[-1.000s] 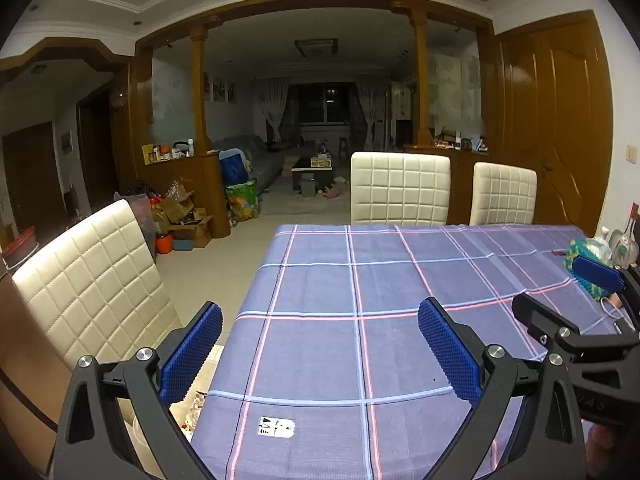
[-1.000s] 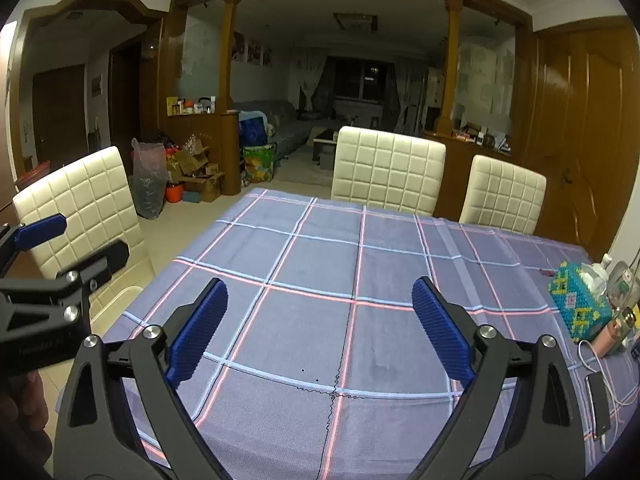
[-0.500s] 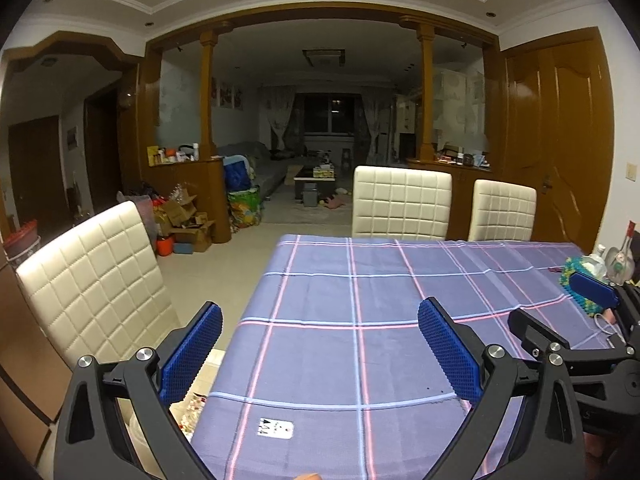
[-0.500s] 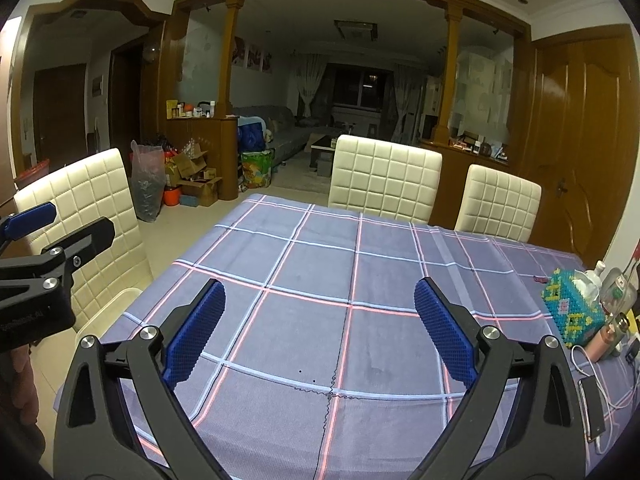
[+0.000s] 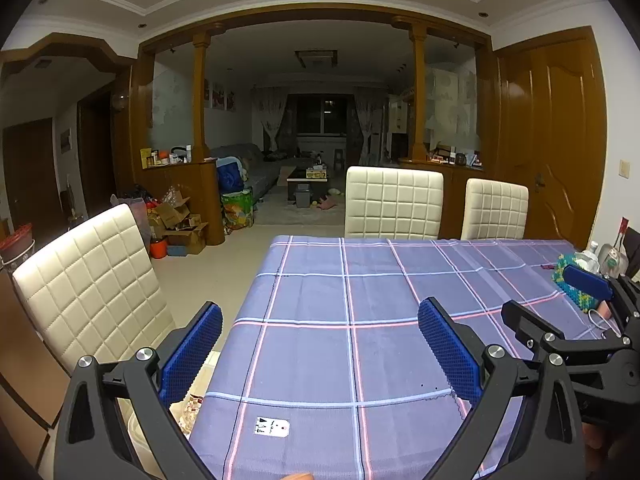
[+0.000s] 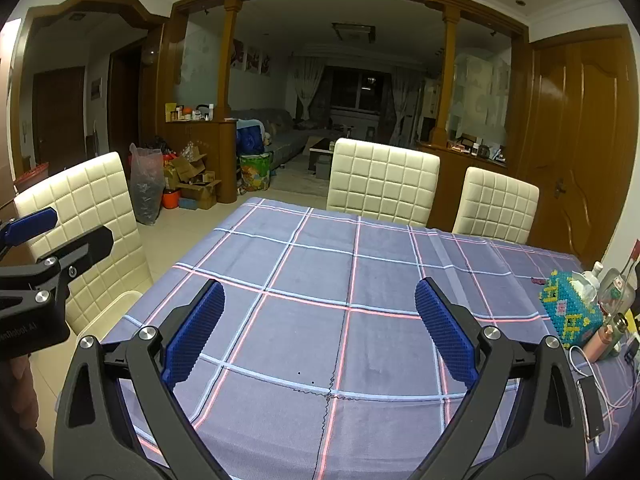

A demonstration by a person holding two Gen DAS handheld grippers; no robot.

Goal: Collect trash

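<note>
From the left wrist view, the left claw [image 5: 320, 354] hangs with its blue ridged pads spread wide and nothing between them, held level above the near edge of the counter [image 5: 400, 280] draped in a purple checked cloth. This looks like a scouting pose, kept high so the whole surface shows. The only candidate for trash here is a small white printed paper slip [image 5: 272, 426] lying flat on the cloth near the front edge, just below and between the pads. The right claw [image 5: 576, 300] shows at the right border.

From the right wrist view, the right claw [image 6: 320, 330] is likewise spread apart and empty over the cloth. No trash is visible here; the slip falls outside this view. A turquoise beaded tissue box [image 6: 570, 312] and a black phone on a white cable [image 6: 591, 408] are bunched at the right edge, seemingly parked out of the way.
</note>
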